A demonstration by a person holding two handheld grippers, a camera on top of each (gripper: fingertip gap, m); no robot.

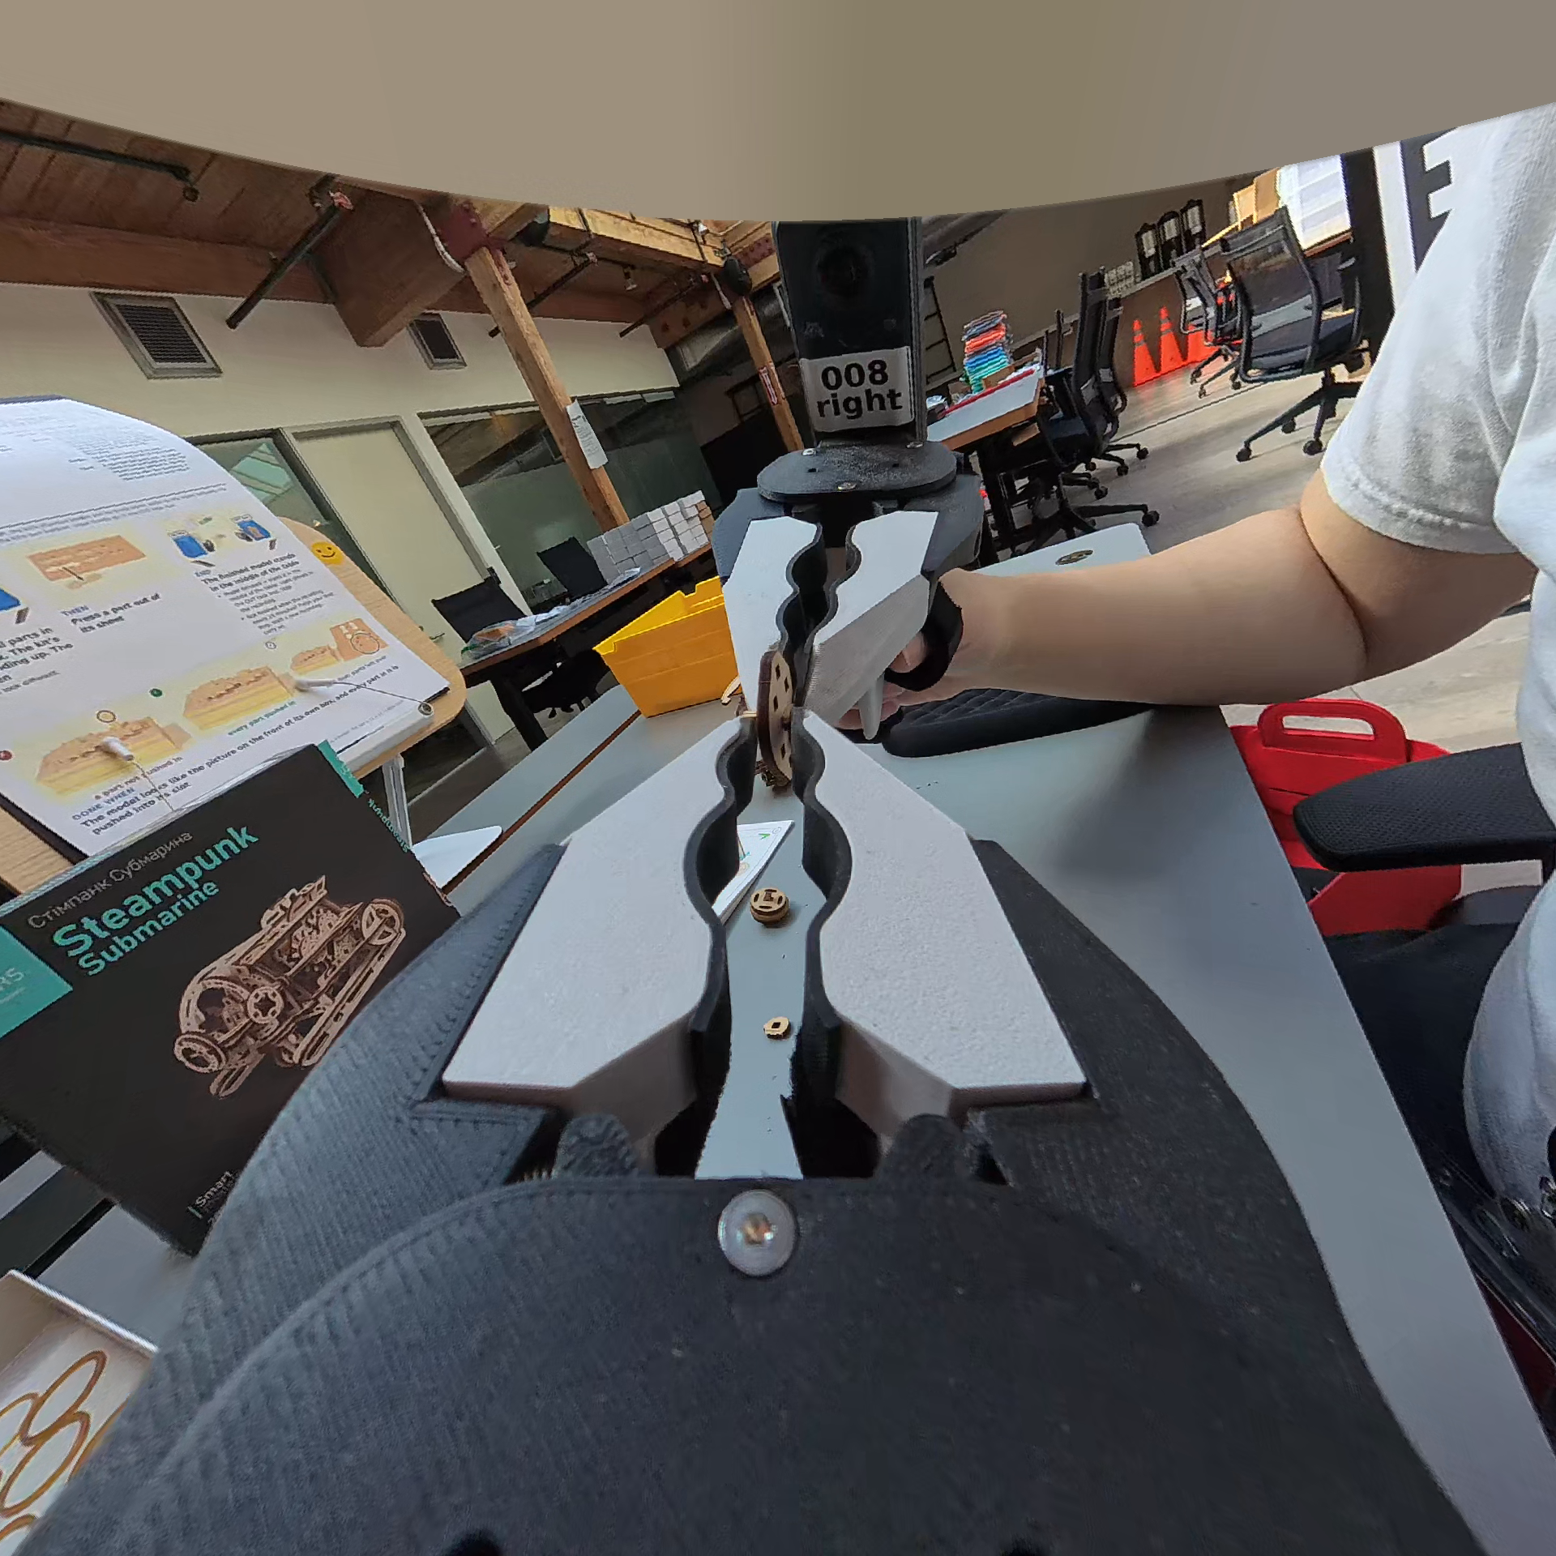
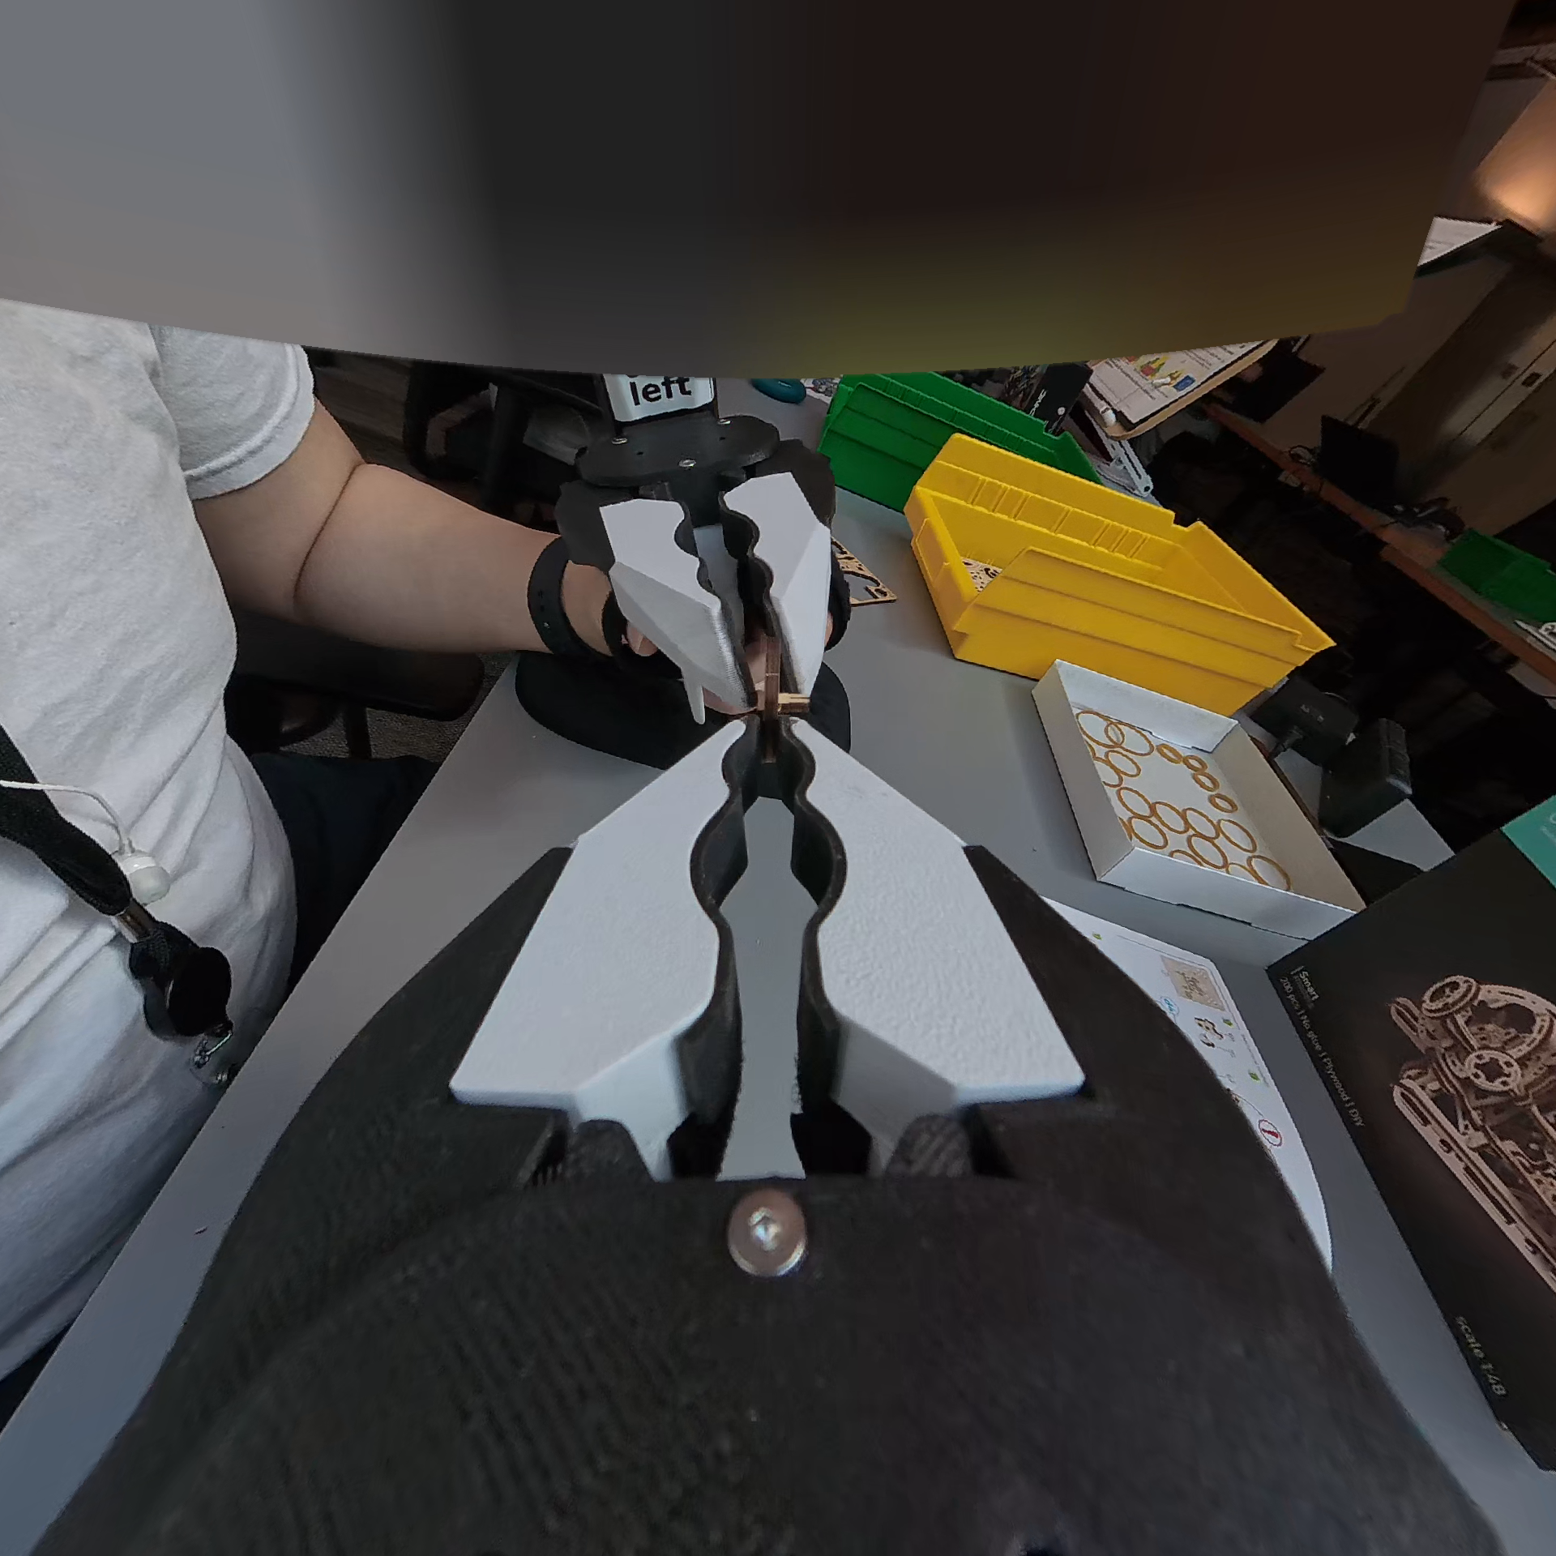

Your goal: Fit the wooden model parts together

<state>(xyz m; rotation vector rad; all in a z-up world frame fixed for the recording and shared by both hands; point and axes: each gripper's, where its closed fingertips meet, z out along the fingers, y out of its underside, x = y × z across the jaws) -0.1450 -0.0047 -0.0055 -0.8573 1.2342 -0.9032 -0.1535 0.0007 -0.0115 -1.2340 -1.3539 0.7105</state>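
Observation:
My left gripper point(image 1: 770, 734) is shut on a round wooden disc point(image 1: 775, 695) with holes and holds it above the grey table point(image 1: 1095, 842). My right gripper point(image 2: 768, 739) faces it tip to tip and is shut on a thin small wooden part point(image 2: 768, 749) that meets the disc point(image 2: 764, 665). A short wooden peg point(image 2: 791, 703) sticks out sideways at the joint. In the left wrist view the right gripper point(image 1: 800, 682) stands right behind the disc, and its part is hidden. Two small loose wooden pieces point(image 1: 769, 905) point(image 1: 776, 1025) lie on the table under my left gripper.
A yellow bin point(image 2: 1095, 589) and a green bin point(image 2: 909, 429) stand behind. A white tray point(image 2: 1137, 699) holds several wooden rings. The dark kit box point(image 1: 210, 968) and an instruction board point(image 1: 168, 606) are at the left. A black pad point(image 1: 993, 716) lies under the person's arm. My two grippers' fingertips are within a few centimetres of each other.

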